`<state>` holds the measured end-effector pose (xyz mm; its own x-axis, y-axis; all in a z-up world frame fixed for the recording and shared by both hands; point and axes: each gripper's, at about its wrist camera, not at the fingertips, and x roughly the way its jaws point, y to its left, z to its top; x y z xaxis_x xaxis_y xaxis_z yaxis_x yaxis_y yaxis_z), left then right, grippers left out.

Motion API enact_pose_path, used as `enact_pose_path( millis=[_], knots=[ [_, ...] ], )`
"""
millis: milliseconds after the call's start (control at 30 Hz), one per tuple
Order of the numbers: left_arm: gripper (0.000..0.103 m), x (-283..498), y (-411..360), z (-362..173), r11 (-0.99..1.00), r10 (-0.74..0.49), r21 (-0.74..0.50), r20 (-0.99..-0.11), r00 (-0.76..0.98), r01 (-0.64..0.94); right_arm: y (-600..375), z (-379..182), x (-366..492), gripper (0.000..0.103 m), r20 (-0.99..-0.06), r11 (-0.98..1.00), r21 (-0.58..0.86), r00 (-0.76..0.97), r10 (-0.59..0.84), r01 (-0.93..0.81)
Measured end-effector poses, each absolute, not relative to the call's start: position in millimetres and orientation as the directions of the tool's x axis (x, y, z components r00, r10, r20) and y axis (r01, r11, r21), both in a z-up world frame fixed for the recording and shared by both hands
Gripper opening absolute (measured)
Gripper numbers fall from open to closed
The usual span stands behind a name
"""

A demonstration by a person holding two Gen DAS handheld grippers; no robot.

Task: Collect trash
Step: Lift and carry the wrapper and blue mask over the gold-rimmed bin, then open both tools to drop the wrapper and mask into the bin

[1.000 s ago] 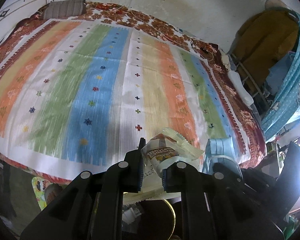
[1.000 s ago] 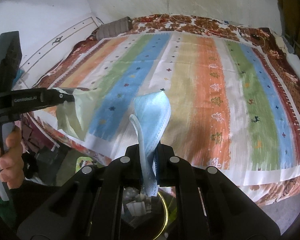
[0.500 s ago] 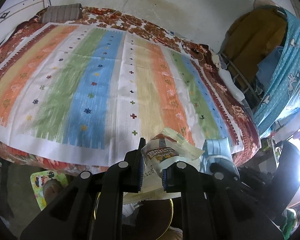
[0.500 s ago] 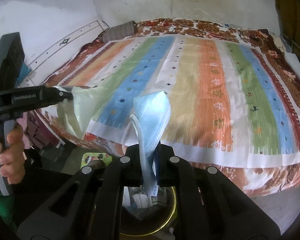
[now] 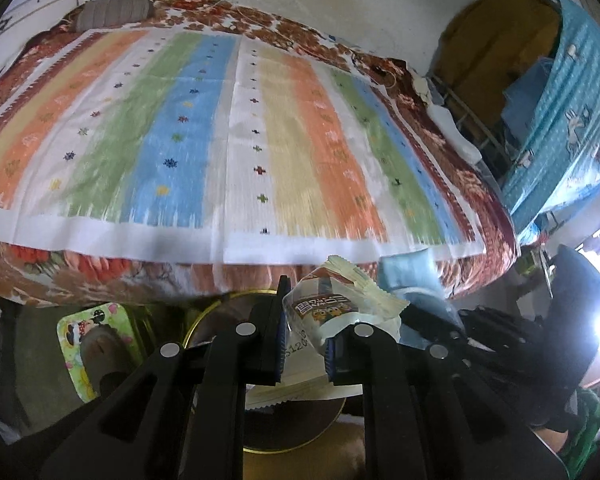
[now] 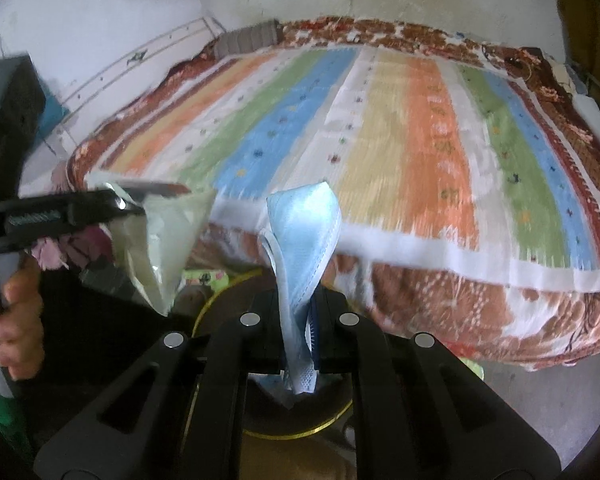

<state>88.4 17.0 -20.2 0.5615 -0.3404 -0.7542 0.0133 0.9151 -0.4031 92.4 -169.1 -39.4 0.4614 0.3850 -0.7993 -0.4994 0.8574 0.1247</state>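
My left gripper (image 5: 303,344) is shut on a pale snack wrapper (image 5: 332,308) with printed lettering, held over a gold-rimmed bin (image 5: 204,320) on the floor. My right gripper (image 6: 298,336) is shut on a light blue face mask (image 6: 304,232) that stands up from the jaws, also above the bin's gold rim (image 6: 284,434). In the right wrist view the left gripper (image 6: 140,206) shows at the left with the wrapper (image 6: 164,240) hanging from it. In the left wrist view the mask (image 5: 410,272) shows at the right.
A bed with a striped cover (image 5: 220,128) and a floral blanket edge (image 5: 80,268) fills the view ahead. A green cartoon-printed item (image 5: 88,340) lies on the floor by the bin. A blue curtain (image 5: 572,128) hangs at the right.
Both grippers have pulled back and down from over the bed to the floor side of its edge, each keeping its item. The bin now shows under both.
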Motion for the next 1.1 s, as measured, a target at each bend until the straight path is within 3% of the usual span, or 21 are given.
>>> enact_pose_path(
  millis=[500, 833, 967, 1000, 1100],
  knots=[
    [0.014, 76.0, 23.6, -76.1, 0.938, -0.257, -0.327, -0.875, 0.409, -0.110, -165.6, -107.7, 76.0, 0.007, -0.909, 0.877, 0.138, 0.292, 0.296, -0.460],
    [0.014, 95.8, 16.5, -136.7, 0.965, -0.133, -0.183, -0.960, 0.245, -0.191, -169.1, -158.3, 100.5, 0.008, -0.961, 0.907, 0.151, 0.157, 0.228, -0.393],
    [0.016, 105.7, 19.9, -157.4, 0.955, -0.142, -0.187, -0.970, 0.199, -0.231, -166.8, -171.1, 109.5, 0.011, -0.966, 0.917, 0.159, 0.133, 0.221, -0.366],
    [0.017, 109.7, 20.1, -161.6, 0.951, -0.151, -0.196, -0.969, 0.196, -0.240, -164.8, -175.2, 112.4, 0.016, -0.967, 0.918, 0.162, 0.127, 0.221, -0.362],
    [0.034, 119.9, 19.9, -167.2, 0.944, -0.159, -0.211, -0.965, 0.210, -0.254, -162.2, -183.4, 119.2, 0.033, -0.967, 0.923, 0.171, 0.121, 0.224, -0.346]
  ],
)
